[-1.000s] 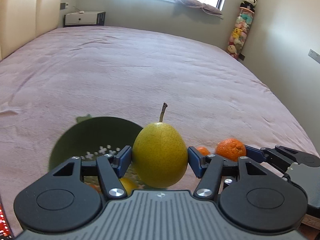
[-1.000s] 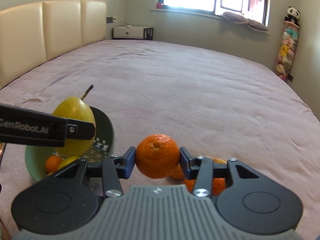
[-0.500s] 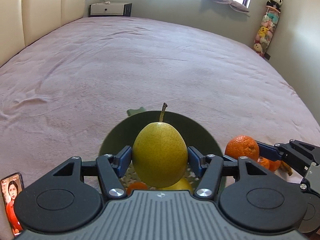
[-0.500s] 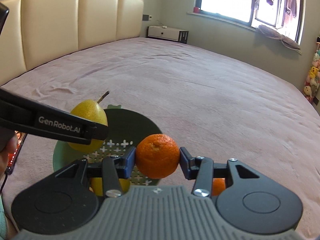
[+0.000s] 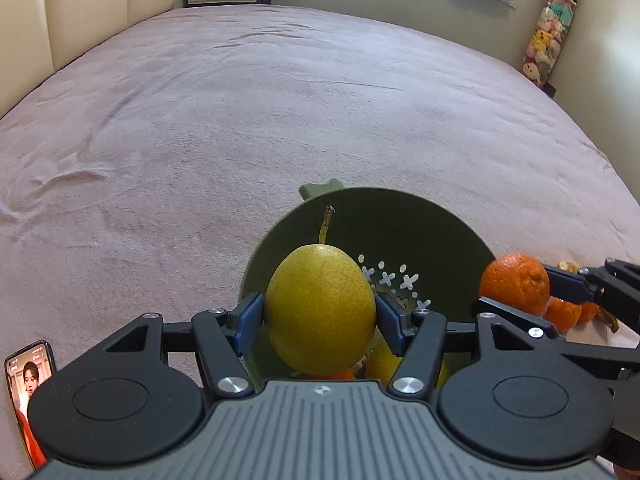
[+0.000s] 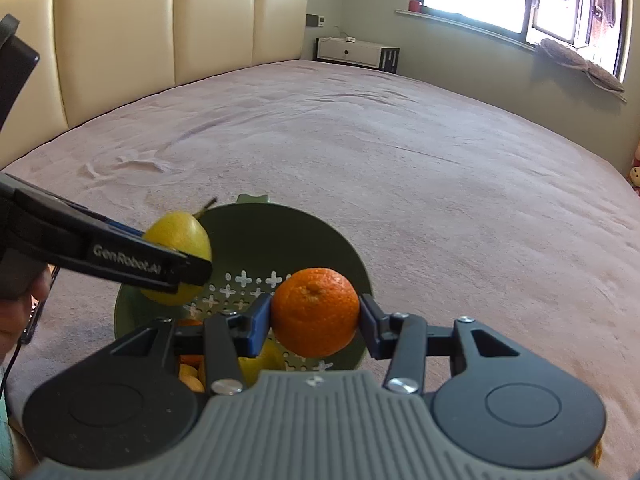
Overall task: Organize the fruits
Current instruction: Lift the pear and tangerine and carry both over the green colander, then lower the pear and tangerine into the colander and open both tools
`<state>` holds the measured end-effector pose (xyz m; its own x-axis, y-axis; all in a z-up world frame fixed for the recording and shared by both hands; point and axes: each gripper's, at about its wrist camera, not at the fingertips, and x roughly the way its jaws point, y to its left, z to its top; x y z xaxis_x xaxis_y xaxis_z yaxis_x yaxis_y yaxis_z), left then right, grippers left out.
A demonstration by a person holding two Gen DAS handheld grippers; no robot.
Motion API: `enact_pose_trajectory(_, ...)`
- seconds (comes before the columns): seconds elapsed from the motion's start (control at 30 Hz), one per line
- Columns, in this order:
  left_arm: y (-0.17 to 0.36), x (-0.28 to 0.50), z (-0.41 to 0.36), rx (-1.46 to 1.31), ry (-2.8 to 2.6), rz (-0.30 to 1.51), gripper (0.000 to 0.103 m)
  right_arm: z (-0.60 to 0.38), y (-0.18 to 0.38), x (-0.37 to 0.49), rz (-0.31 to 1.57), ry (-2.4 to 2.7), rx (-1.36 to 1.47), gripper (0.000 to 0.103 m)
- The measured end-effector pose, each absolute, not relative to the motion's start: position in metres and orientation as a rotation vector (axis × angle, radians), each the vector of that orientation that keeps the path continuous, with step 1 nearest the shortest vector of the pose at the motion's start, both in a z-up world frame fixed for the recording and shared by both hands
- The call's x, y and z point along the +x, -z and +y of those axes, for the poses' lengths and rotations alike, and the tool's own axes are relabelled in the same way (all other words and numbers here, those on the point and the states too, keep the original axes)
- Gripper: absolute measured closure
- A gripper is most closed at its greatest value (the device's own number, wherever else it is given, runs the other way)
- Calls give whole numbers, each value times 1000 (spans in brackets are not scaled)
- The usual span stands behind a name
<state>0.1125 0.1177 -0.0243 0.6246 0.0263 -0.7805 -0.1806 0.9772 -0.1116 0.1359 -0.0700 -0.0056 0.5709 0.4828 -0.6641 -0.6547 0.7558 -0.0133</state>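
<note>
Bedroom, wide bed [image 5: 280, 112] under a mauve cover, cream padded headboard [image 6: 160, 28], window at the far wall.

Left wrist view: left gripper [image 5: 320, 312] clamped on a yellow pear [image 5: 320, 308], stem up, blue pads tight on both flanks. Pear hangs over the near-left part of a green bowl [image 5: 400, 224] with cross-shaped holes in its floor. Bits of yellow and orange fruit show in the bowl beneath the pear. Right gripper [image 5: 516, 284] comes in from the right edge, holding an orange [image 5: 514, 284] at the bowl's right rim. More oranges [image 5: 564, 312] lie on the cover behind it. Phone [image 5: 28, 396], screen lit, lower left on the bed.

Right wrist view: right gripper [image 6: 316, 316] closed on the orange [image 6: 315, 312], which sits over the bowl's [image 6: 280, 232] near-right side. Left gripper arm crosses from the left, gripping the pear [image 6: 180, 240] over the bowl's left rim. Fruit visible in the bowl, partly hidden by the fingers.
</note>
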Motion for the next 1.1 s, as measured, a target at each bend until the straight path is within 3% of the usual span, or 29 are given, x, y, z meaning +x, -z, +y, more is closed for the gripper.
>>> enact_pose_trajectory(1.1, 60, 138, 100, -50, -174, 970, 33, -41, 48, 154, 700, -767, -482, 59)
